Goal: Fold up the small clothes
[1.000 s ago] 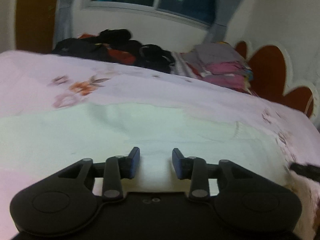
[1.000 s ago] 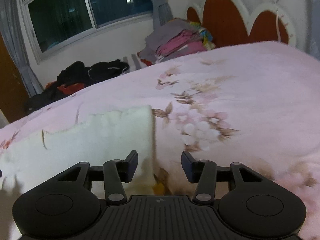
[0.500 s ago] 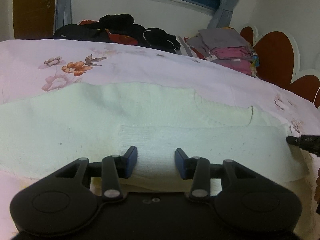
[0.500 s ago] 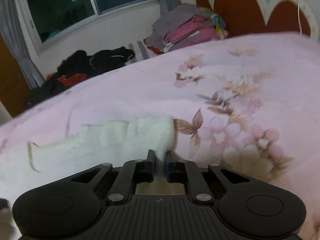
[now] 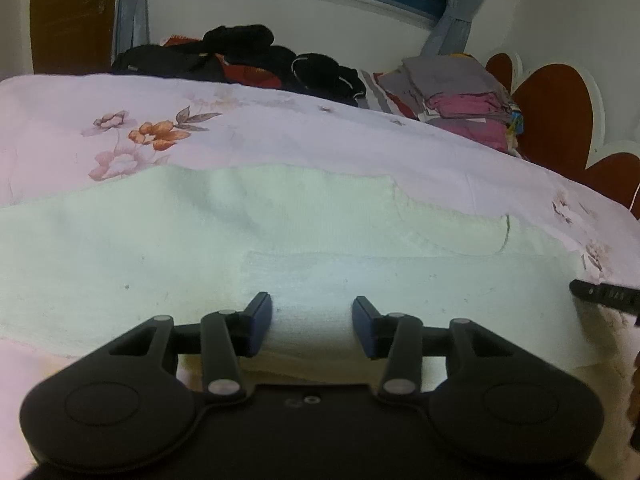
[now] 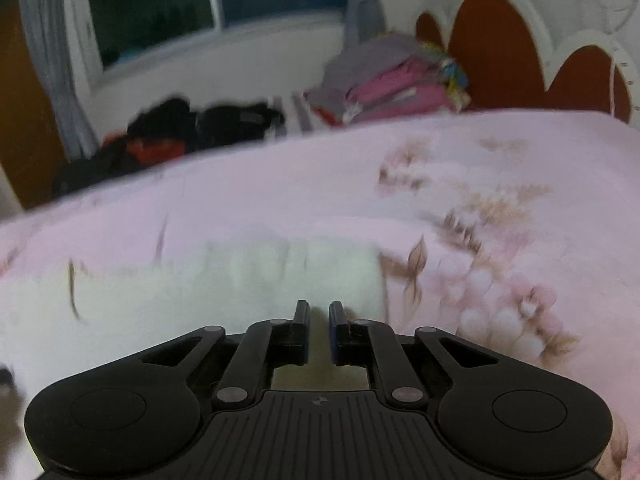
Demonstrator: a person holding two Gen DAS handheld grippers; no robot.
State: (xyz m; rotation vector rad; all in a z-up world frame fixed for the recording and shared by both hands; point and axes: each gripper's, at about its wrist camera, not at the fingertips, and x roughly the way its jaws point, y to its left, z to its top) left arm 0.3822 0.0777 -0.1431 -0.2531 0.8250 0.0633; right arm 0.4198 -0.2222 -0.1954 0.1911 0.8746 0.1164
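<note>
The right gripper (image 6: 319, 330) had pinched shut on the near right edge of the white garment (image 5: 280, 248), which lay spread on the pink bedspread (image 5: 280, 132), barely folded. The left gripper (image 5: 312, 326), tilted down, had just been widening around its near hem, pads apart.

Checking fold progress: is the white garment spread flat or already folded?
Partly folded: the white garment shows a layer doubled over its near part, the rest spread on the bedsheet.

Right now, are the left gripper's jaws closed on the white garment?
No, the left gripper stands open, its pads apart with the white garment lying between them.
</note>
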